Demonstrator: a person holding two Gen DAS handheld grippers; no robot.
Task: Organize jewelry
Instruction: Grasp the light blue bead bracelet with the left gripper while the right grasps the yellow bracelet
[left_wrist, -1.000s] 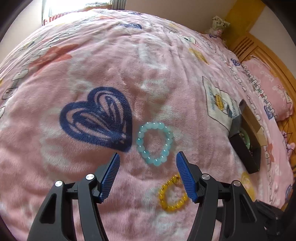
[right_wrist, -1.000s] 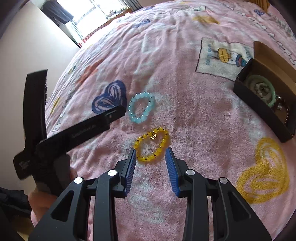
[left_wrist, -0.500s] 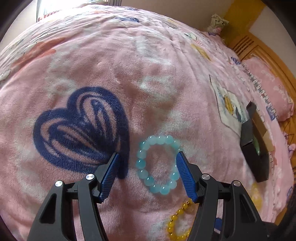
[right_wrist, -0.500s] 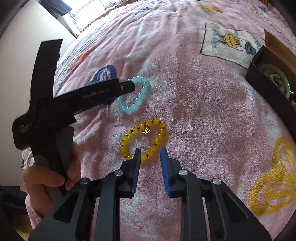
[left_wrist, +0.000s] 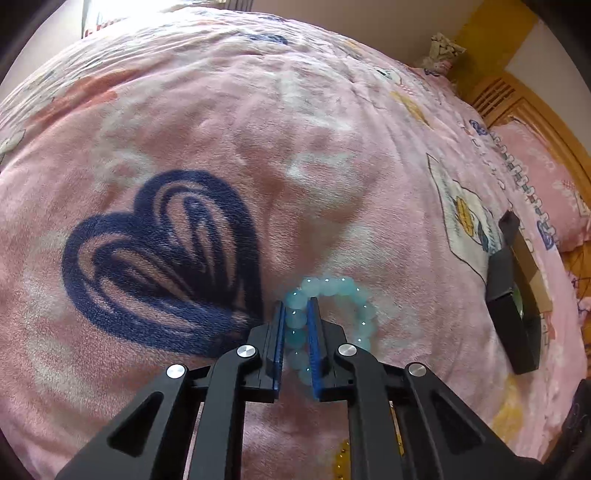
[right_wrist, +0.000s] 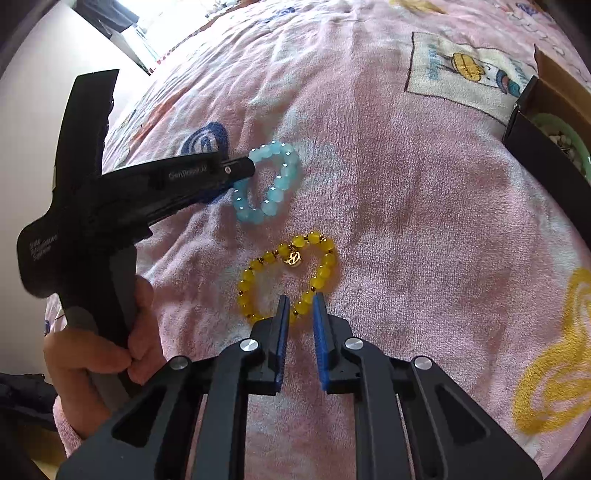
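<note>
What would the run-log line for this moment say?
left gripper: shut on blue bracelet | right gripper: shut on yellow bracelet | both on blanket

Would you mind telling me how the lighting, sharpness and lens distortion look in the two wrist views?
Left wrist view: bright daylight from the window at the top blows out that edge; the fisheye bulges the pink blanket into a dome; the blue bracelet looks sharp. Right wrist view: similar window glare top left, dark corners, the yellow bracelet crisp.
</note>
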